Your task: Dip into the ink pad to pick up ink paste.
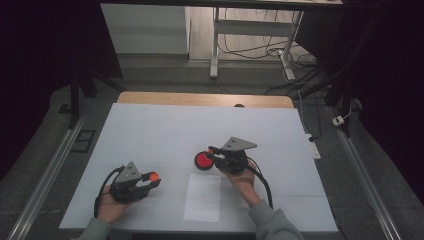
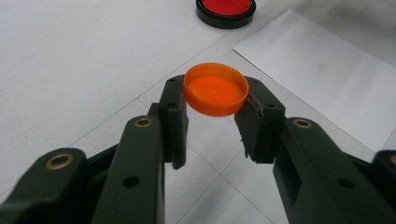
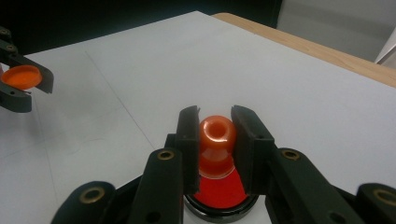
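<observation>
The left gripper (image 1: 150, 179), at the table's seven o'clock, pinches an orange cap (image 2: 215, 88) between its jaws, clear of the table. The cap's open side faces up and its flat axis lies level, its rim gripped at nine and three o'clock in the left gripper view.

The right gripper (image 1: 214, 152), just right of the table's centre, has its jaws pressed on a small orange bottle top (image 3: 217, 140) that stands upright, long axis vertical, its rounded end with a small opening pointing up. It rises from a round black dish with a red middle (image 1: 204, 160); whether the two are joined cannot be made out, since the jaws hide the sides of the joint. In the right gripper view the dish's near rim is cut off by the bottom edge.

A sheet of white paper (image 1: 202, 197) lies at six o'clock, between the two hands and apart from both. The white table cover (image 1: 150, 125) is bare from nine through twelve to three o'clock; a strip of wooden table edge (image 1: 200, 98) shows at twelve.
</observation>
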### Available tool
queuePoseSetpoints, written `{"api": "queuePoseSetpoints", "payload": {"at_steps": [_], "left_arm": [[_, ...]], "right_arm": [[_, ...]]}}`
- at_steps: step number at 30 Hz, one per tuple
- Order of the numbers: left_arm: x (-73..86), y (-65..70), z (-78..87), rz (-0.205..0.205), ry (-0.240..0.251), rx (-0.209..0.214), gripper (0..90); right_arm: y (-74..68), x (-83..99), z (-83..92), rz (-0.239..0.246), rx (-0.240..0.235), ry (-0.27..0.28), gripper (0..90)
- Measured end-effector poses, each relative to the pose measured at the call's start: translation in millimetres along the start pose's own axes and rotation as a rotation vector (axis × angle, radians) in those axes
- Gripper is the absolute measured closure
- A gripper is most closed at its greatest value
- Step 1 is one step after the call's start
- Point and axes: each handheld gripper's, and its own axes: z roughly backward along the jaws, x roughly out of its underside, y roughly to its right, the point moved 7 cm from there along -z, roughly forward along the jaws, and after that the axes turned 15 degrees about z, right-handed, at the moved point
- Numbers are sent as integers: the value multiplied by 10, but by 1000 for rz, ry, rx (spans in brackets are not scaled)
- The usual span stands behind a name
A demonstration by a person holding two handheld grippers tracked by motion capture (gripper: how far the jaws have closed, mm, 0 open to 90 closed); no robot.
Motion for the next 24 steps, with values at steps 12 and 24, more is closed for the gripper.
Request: {"api": "queuePoseSetpoints", "payload": {"at_steps": [12, 24], "left_arm": [[1, 0, 3, 0, 0, 1, 636], [-3, 4, 10, -5, 3, -2, 636]], "right_arm": [[-36, 2, 9, -3, -17, -7, 722], [-55, 6, 68, -12, -18, -8, 723]]}}
